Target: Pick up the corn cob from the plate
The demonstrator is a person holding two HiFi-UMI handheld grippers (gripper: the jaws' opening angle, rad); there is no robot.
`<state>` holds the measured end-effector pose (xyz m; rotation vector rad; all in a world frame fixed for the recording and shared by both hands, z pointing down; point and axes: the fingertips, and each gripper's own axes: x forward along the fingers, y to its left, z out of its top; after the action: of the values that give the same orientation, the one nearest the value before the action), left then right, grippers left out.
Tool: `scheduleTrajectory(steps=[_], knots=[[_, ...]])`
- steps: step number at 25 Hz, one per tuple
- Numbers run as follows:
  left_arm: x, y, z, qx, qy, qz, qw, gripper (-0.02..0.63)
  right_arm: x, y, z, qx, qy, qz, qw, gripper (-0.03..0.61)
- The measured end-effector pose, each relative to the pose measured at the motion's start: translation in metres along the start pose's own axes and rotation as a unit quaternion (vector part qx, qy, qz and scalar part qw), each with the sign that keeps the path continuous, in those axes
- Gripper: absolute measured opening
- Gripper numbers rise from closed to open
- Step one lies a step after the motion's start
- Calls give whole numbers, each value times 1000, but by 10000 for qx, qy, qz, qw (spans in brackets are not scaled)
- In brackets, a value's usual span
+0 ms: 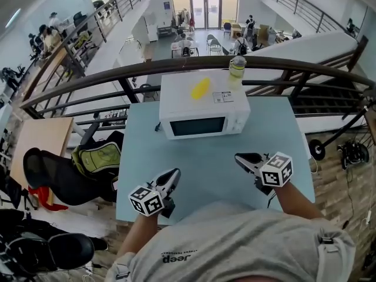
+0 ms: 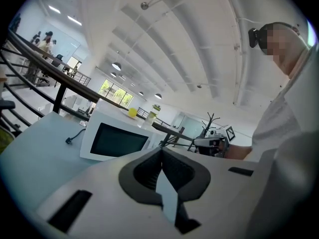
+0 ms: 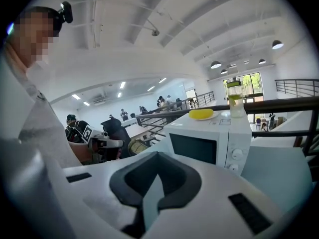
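Observation:
The yellow corn cob lies on a white plate on top of a white microwave, which stands on the light blue table. In the gripper views the corn cob shows small and far ahead. My left gripper hovers over the table's near left part, jaws together with nothing between them. My right gripper hangs at the near right, also shut and empty. Both stand well short of the microwave.
A clear bottle with a green cap stands on the microwave's right rear corner beside a paper label. A dark railing runs just behind the table. A black chair with a green bag sits left of the table.

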<state>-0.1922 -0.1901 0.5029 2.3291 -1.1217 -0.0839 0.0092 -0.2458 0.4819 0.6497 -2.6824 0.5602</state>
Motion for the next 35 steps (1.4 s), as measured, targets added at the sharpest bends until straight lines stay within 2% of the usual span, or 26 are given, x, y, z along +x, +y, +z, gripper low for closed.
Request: scheduleTrajectory(steps=[5,14,20,25,29,35], knots=[[27,-4,34,344,-68,57,9994,18,-6,-32,31,-124,-315,8,9994,14],[72,5,98,975,-67,-110,9952,18,12,-66,70,-148,-656,21,9977,14],[92,25,141,1151,-221,-72,9931,18,33,-79,99,-303,-767,68,9966,14],[112,27,183,1606,-363,-87,9863,18,50,-95,128,-475,-840,35,9953,14],[135,44,198,2023,-192,174,9790,18,65,-112,145,-532,-893,-17,9946,14],[172,77,199,1982,63,398,9793,18,92,-144,157,-573,-879,-116,9944,14]])
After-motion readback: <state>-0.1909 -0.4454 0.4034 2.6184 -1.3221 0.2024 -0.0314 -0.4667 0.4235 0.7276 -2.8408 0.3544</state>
